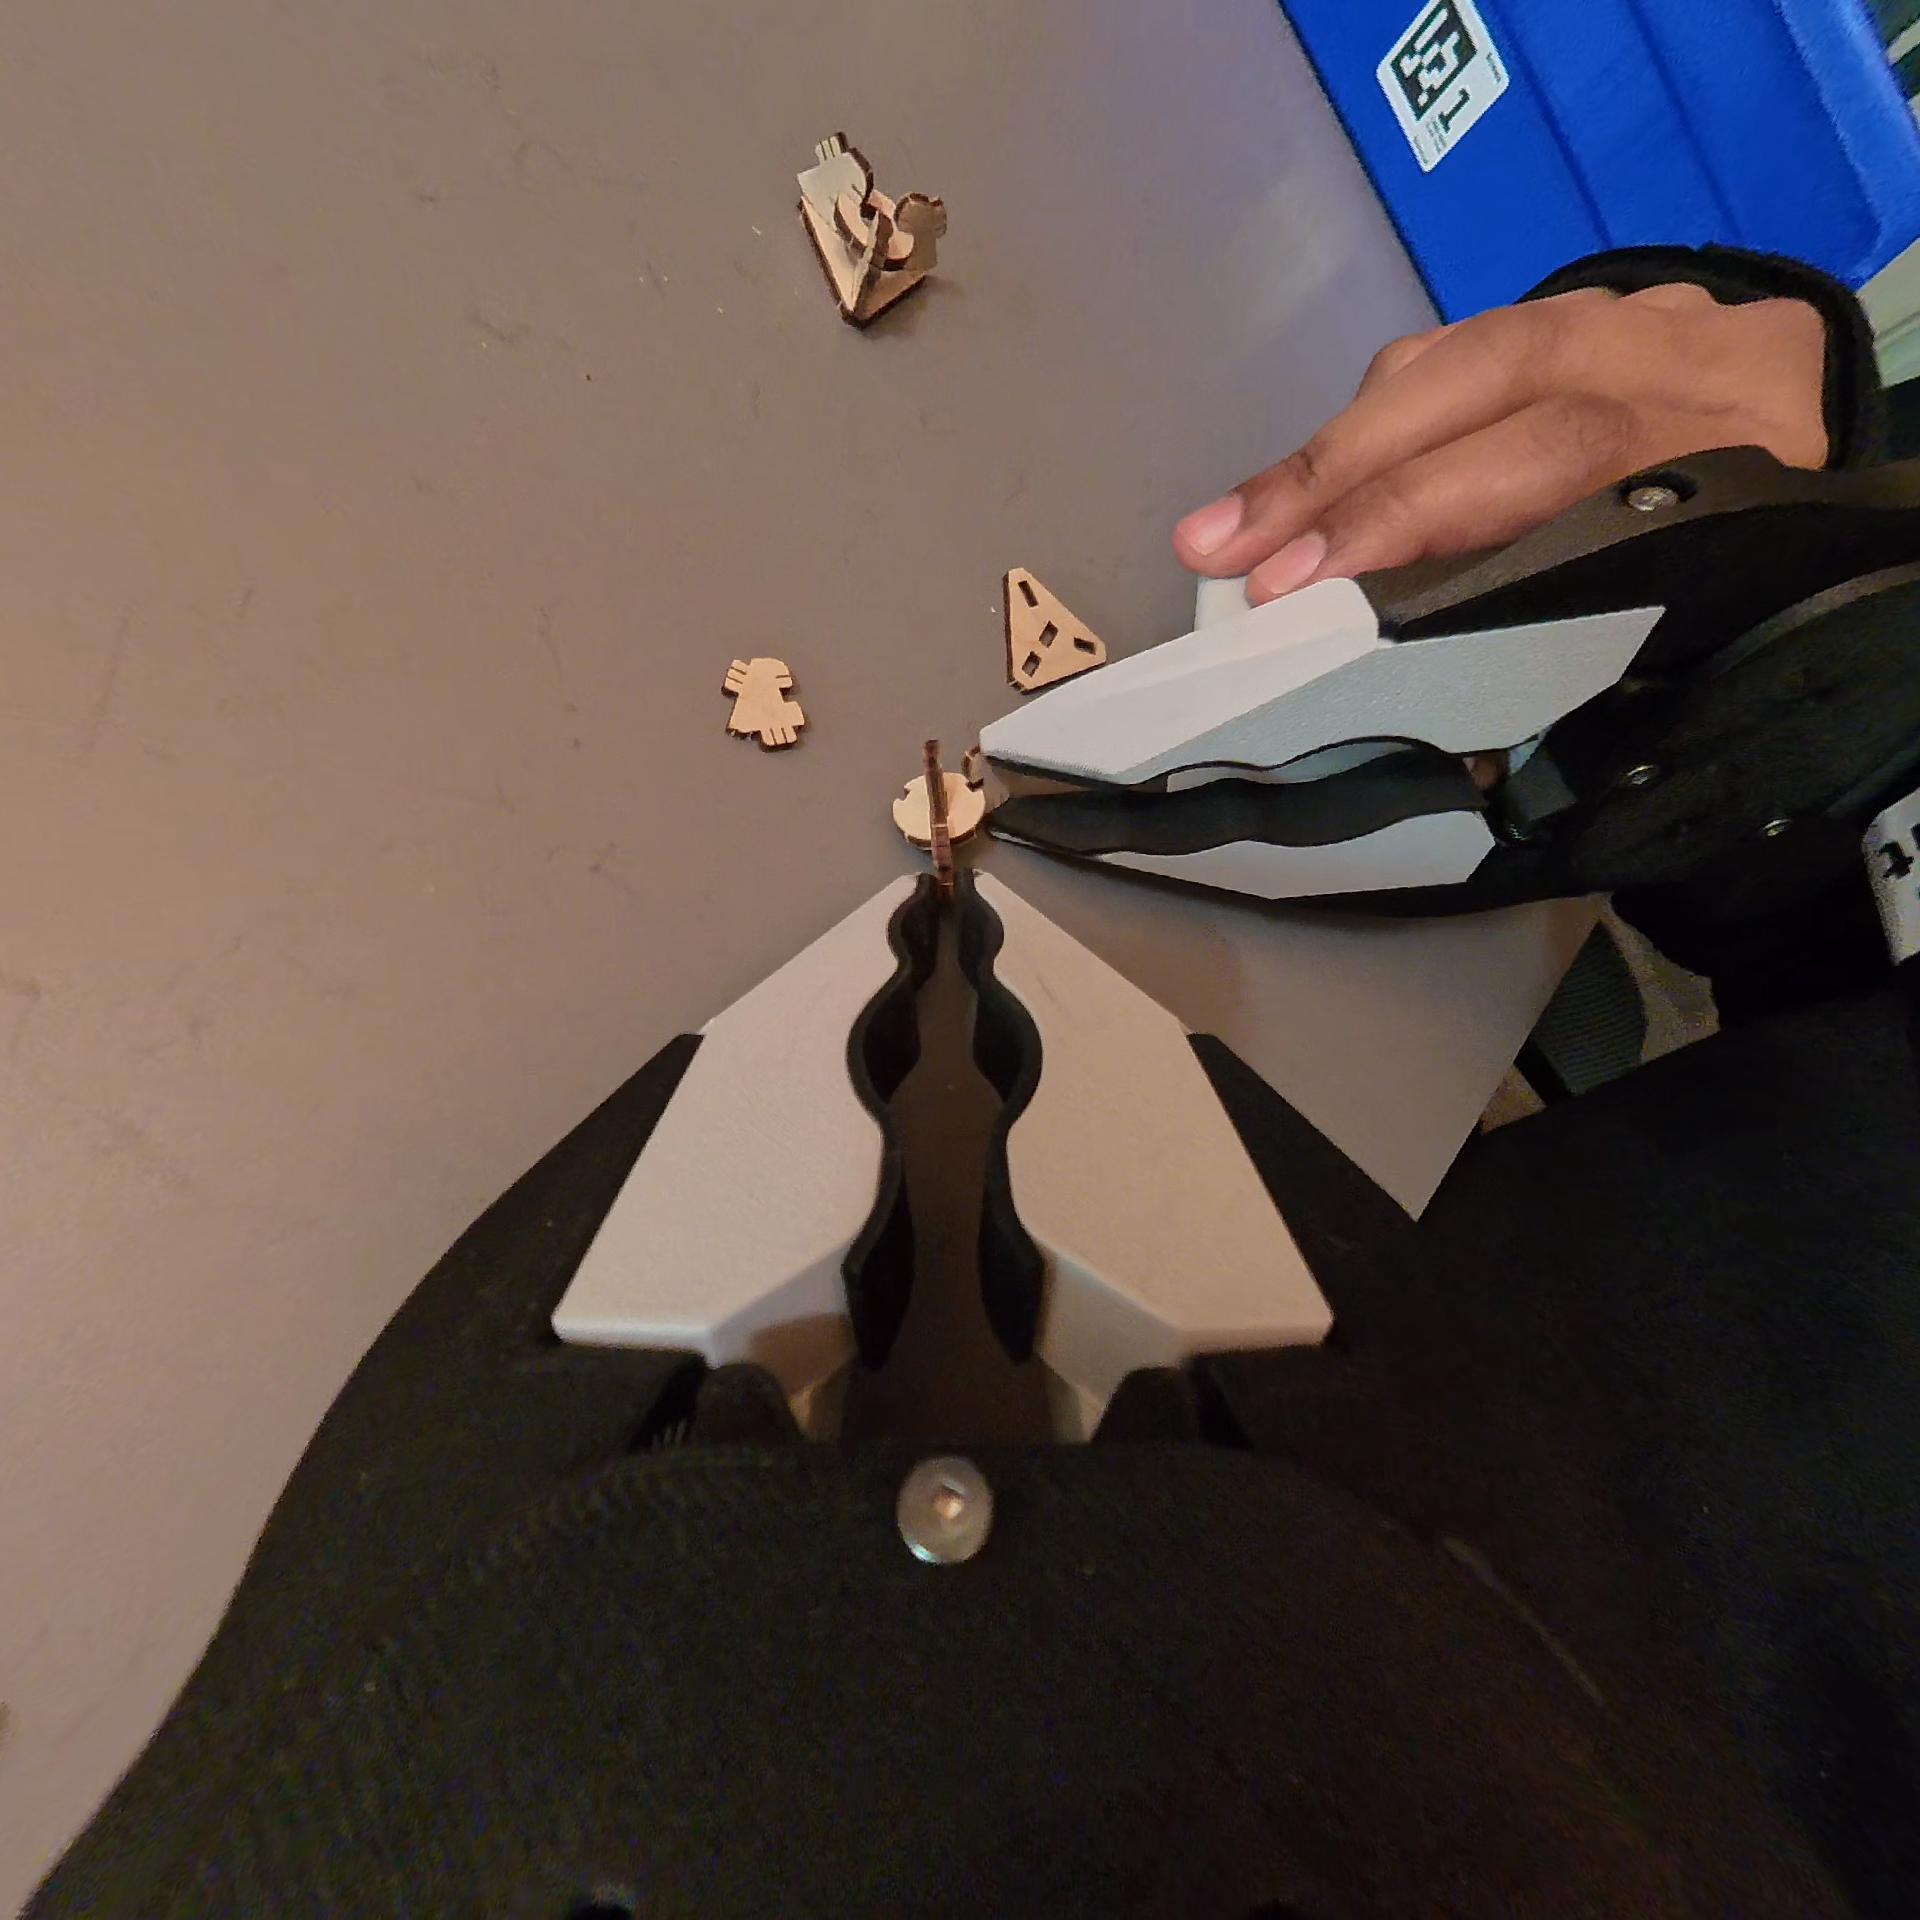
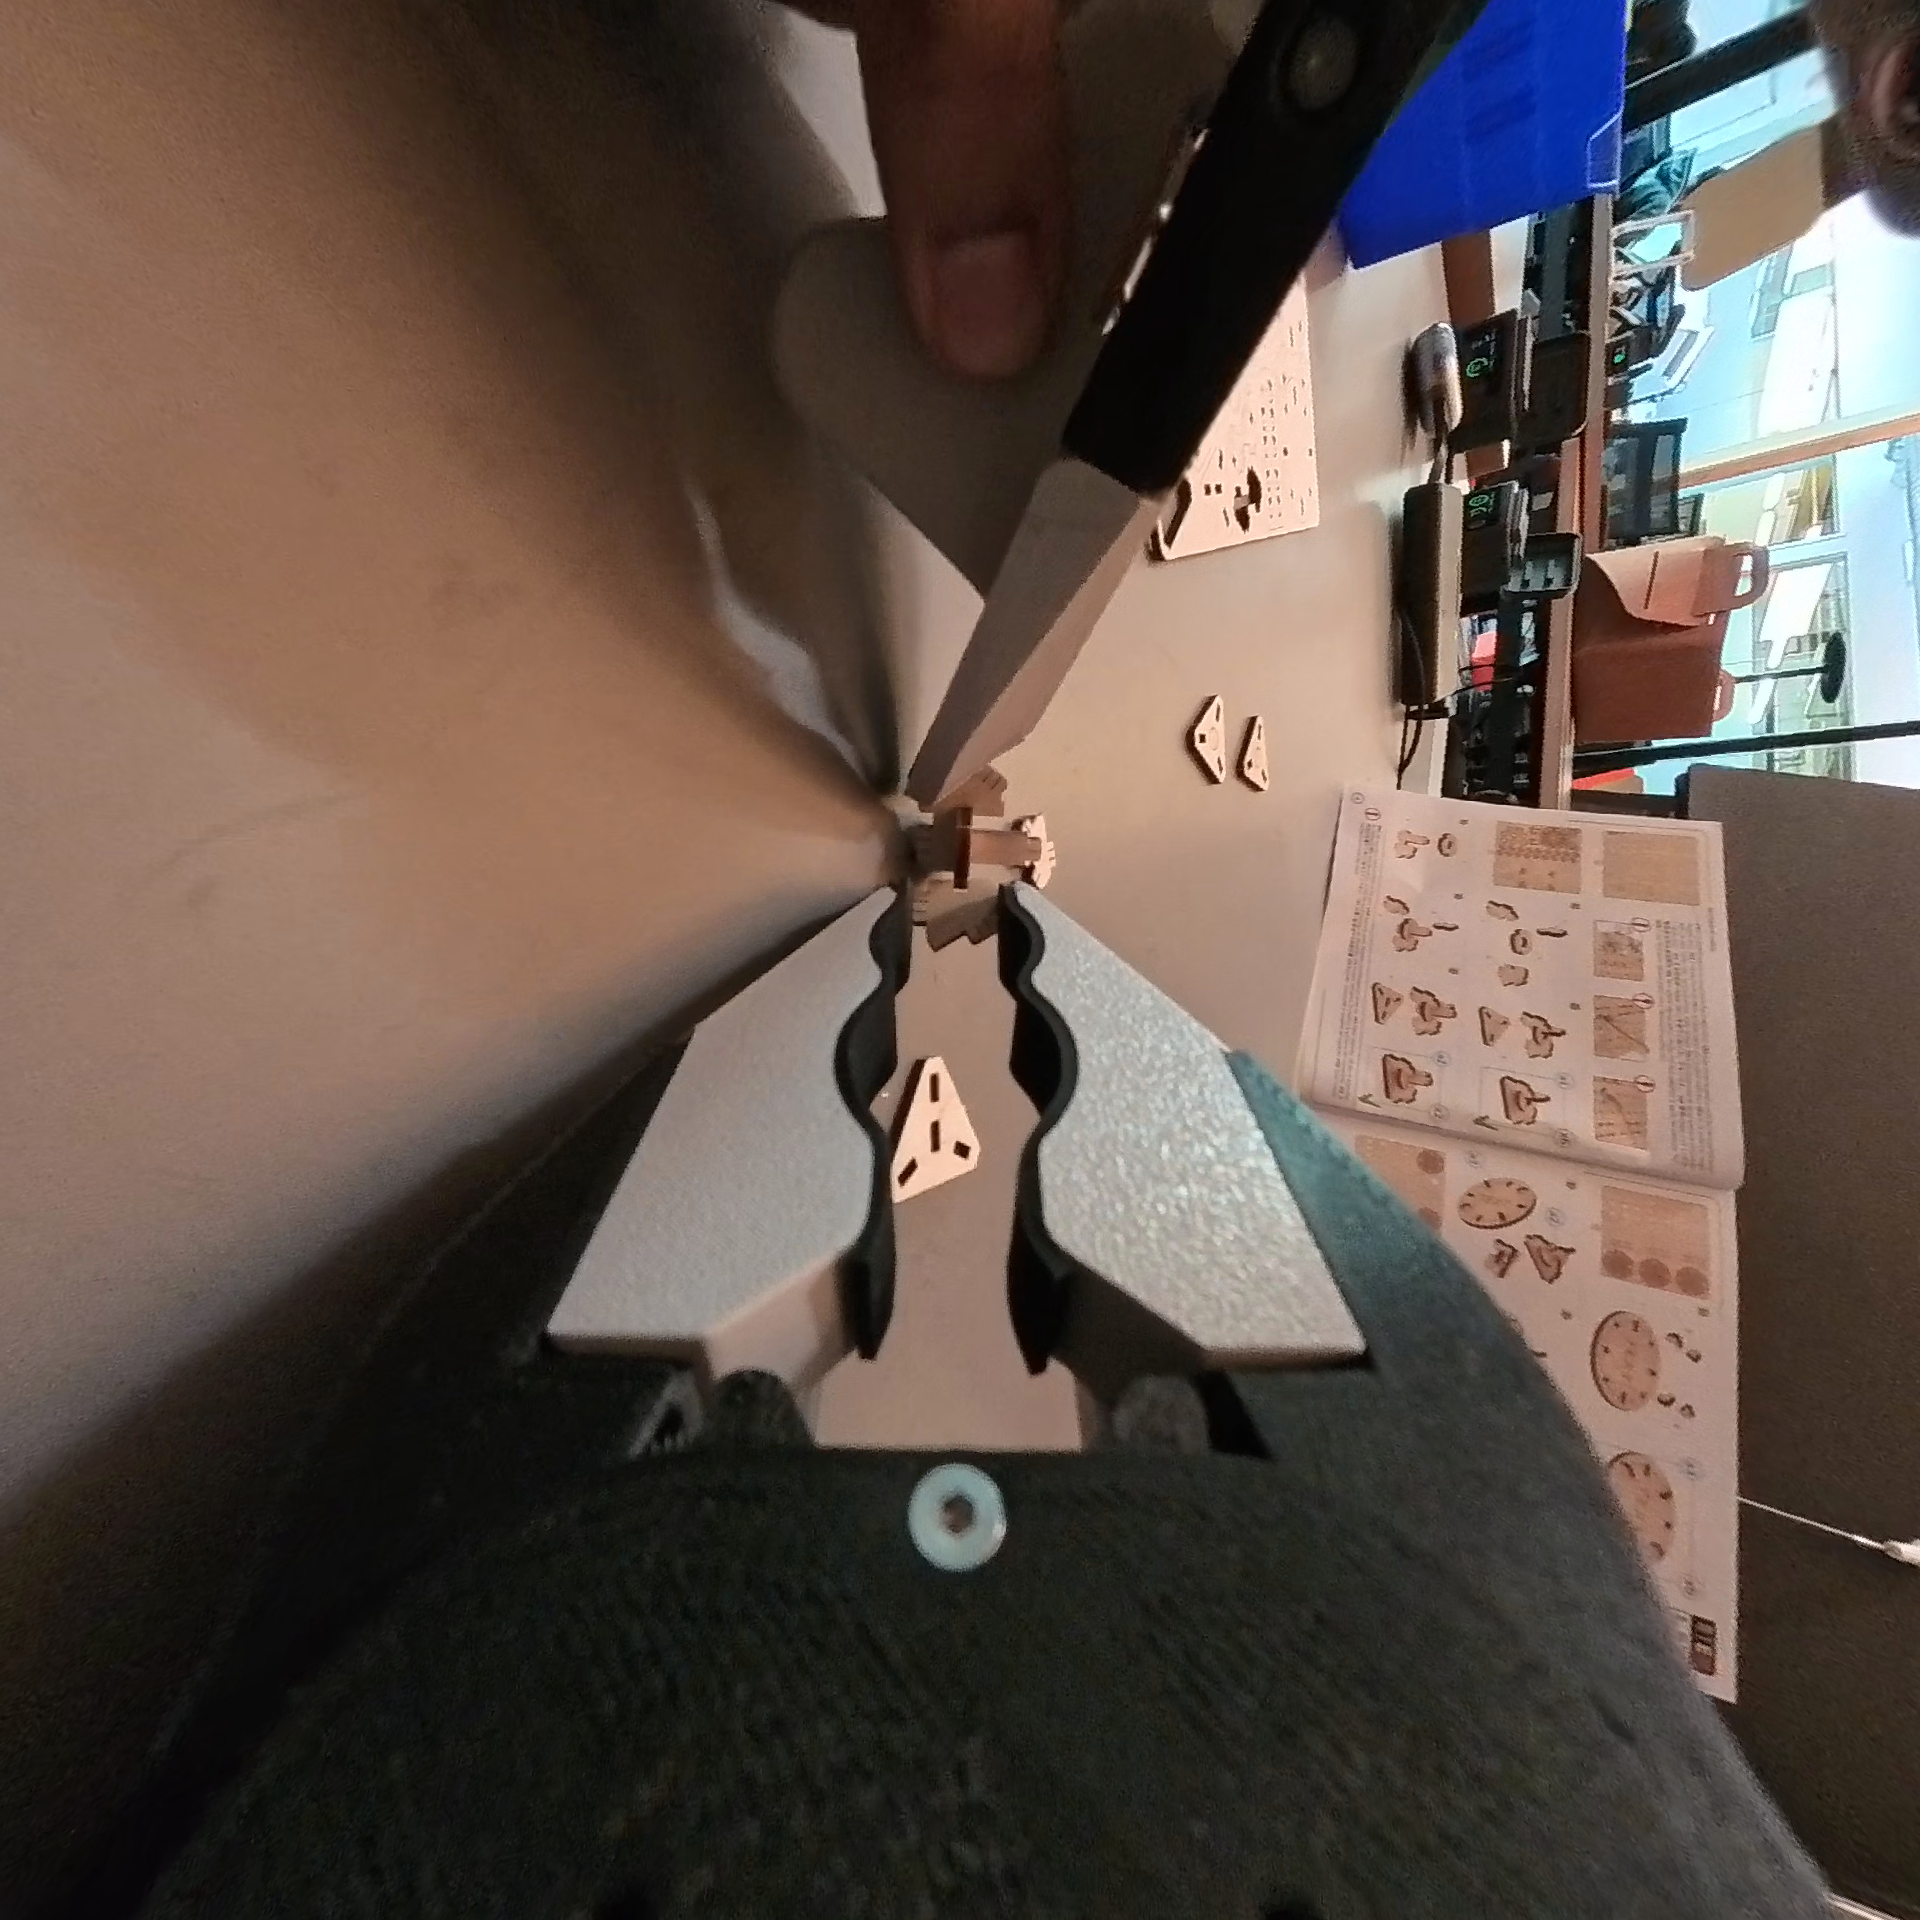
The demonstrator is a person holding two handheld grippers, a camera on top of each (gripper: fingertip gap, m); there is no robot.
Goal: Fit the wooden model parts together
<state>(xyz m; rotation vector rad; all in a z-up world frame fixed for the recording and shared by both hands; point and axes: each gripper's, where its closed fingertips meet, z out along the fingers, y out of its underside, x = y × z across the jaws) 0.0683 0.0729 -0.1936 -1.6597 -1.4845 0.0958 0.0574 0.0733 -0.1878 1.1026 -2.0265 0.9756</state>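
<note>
left tongs [image 1: 940, 883] pressed nearly together, pinching the near end of a thin wooden strip [image 1: 938, 810] seen edge-on; its long axis runs straight ahead from the tips, along the fingers. the strip sits slotted through a small wooden disc [image 1: 914, 816] held just above the grey worktop [image 1: 364, 623].

right tongs [image 1: 987, 805] come in from the right, a hand [image 1: 1538, 416] on top, jaws a narrow gap apart, tips at the disc's right edge on a small wooden bit [image 1: 975, 767]; cannot tell if the pads press on it. in the right wrist view the joined wooden pieces [image 2: 966, 852] sit at the tips.

loose on the worktop: toothed flat piece [image 1: 764, 703], slotted triangle [image 1: 1044, 629], small assembled wooden part [image 1: 868, 229] farther off. blue bin [image 1: 1621, 135] at the far right; contents not visible. instruction sheet [image 2: 1507, 987] lies to the right.
</note>
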